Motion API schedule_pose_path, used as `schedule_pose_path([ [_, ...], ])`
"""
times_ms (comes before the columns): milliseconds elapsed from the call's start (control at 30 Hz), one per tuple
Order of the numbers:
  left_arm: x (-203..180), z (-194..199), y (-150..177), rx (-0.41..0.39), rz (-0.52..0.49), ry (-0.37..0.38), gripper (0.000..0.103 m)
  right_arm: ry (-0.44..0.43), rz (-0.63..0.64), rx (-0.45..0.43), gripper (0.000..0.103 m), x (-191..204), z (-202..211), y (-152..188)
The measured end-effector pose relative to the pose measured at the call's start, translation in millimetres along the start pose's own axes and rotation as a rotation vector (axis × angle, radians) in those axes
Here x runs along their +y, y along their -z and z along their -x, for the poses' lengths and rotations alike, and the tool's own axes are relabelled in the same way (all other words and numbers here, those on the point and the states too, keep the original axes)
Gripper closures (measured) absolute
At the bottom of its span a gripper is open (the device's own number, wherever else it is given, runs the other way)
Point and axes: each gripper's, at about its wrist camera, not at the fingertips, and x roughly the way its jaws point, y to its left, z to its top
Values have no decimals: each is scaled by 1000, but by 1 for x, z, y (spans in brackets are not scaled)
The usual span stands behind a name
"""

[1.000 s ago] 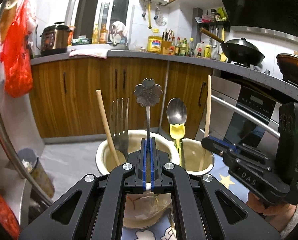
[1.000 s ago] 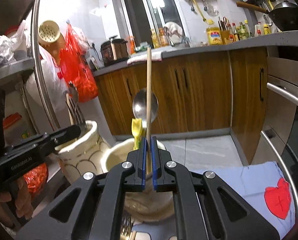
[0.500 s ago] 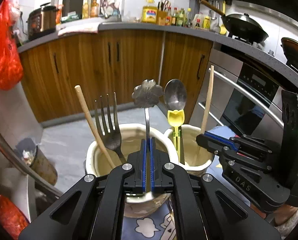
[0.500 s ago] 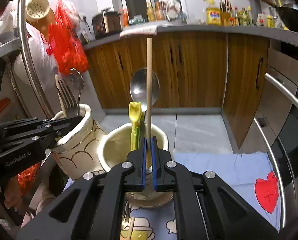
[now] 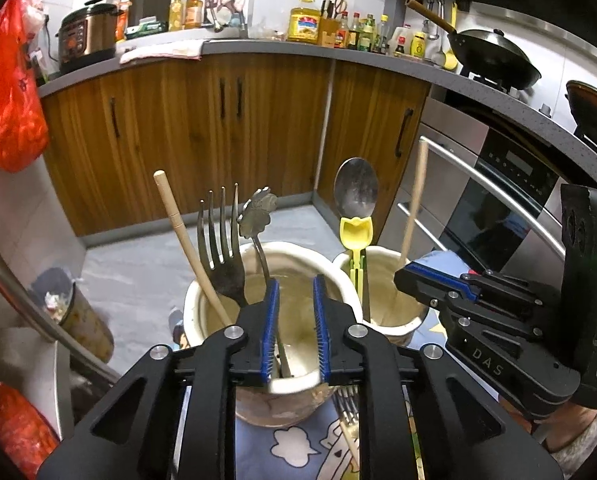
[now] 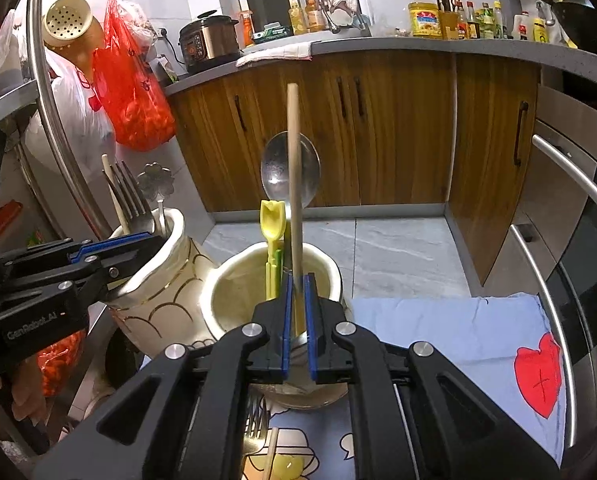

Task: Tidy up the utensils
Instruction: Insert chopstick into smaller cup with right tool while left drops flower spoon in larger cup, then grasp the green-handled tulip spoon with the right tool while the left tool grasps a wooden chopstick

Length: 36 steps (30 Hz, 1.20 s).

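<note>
My left gripper (image 5: 294,328) is open over the left cream holder (image 5: 202,296). The flower-topped metal utensil (image 5: 258,212) now leans free inside it, beside a fork (image 5: 222,236) and a wooden chopstick (image 5: 186,240). My right gripper (image 6: 296,320) has opened slightly around a wooden chopstick (image 6: 294,168) that stands in the right cream holder (image 6: 234,276), with a metal spoon (image 6: 310,168) and a yellow utensil (image 6: 272,220). The left holder also shows in the right wrist view (image 6: 166,300).
Both holders stand on a blue printed cloth (image 6: 438,328). A fork (image 6: 254,428) and a chopstick (image 6: 270,456) lie on the cloth below the right gripper. Wooden cabinets (image 5: 218,120) and an oven (image 5: 518,200) lie beyond. A bin (image 5: 74,312) stands on the floor at left.
My left gripper opened and let go of the flower-topped utensil, which tipped left in its holder. My right gripper's jaws parted slightly around the chopstick. Both grippers lowered toward the holders.
</note>
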Motion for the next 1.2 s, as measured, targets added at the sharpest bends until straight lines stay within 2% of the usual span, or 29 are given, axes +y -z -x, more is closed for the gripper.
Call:
schedule_pose_path([
  [100,-4,7,2,-7,-5,0,84,4,-7,-15,86,-2,7,0],
  [167,-7,14,4,-16,-18,-18,82,8,-21,-11,75,-5,12,1],
  [300,-11,29,10,-36,-27,-56,75,17,-36,-6,73,-10,21,6],
  [467,-12,43,21,-35,-30,-94,69,20,-46,11,61,-16,36,18],
  [533,-11,50,27,-32,-24,-108,58,17,-46,23,56,-17,42,23],
  [667,-8,59,40,-27,-4,-128,49,22,-33,42,44,-21,55,36],
  [733,-6,63,49,-21,14,-138,38,28,-25,58,39,-21,59,42],
  [867,-6,66,69,3,35,-155,30,37,12,109,27,-18,63,61],
  [933,-6,67,79,17,44,-165,23,38,30,140,25,-15,64,71],
  [1067,-5,63,102,60,66,-157,19,36,82,217,26,-5,57,93],
  [1200,-7,52,125,123,80,-149,18,26,117,293,39,4,45,114],
])
